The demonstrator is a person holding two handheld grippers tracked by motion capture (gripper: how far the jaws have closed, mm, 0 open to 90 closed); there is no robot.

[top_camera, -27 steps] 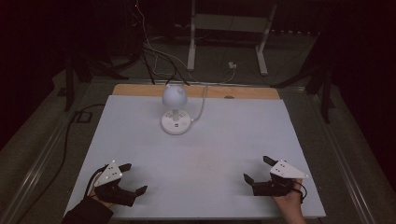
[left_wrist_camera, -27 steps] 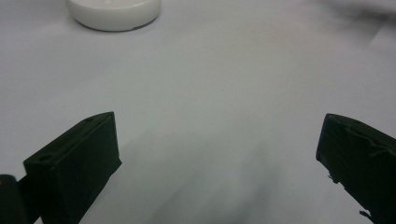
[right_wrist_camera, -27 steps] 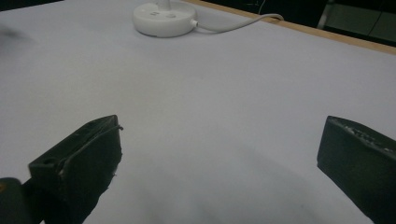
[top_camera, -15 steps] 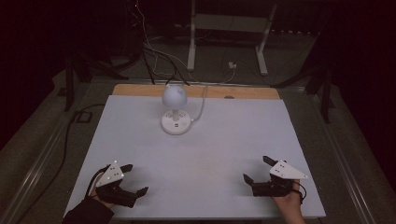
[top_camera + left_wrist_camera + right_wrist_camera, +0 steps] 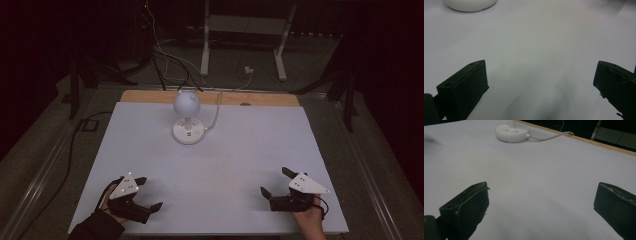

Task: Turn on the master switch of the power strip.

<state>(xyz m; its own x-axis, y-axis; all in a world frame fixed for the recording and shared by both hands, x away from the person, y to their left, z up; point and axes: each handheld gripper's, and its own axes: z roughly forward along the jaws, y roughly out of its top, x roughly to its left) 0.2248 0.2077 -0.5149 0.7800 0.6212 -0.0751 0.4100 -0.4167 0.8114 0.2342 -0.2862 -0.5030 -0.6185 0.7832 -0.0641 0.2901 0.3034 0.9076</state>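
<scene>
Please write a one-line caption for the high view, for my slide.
Two open tongs, left and right, rest near the table's front edge, facing a white globe lamp.

A white sheet (image 5: pixel 250 165) covers the table in front of me, bare and smooth over most of its width. Along its far edge I see a strip of bare wood (image 5: pixel 150 96). Beyond that lies a grey floor (image 5: pixel 320 65), where a pale metal stand (image 5: pixel 205 45) plants two legs. Between those legs a small white plug (image 5: pixel 248 70) lies on the floor, with thin wires (image 5: pixel 165 55) trailing off to my left. A black cable (image 5: pixel 75 145) runs down the floor by the table's left side, past a small dark box (image 5: pixel 88 125). The room behind is too dark to read.
</scene>
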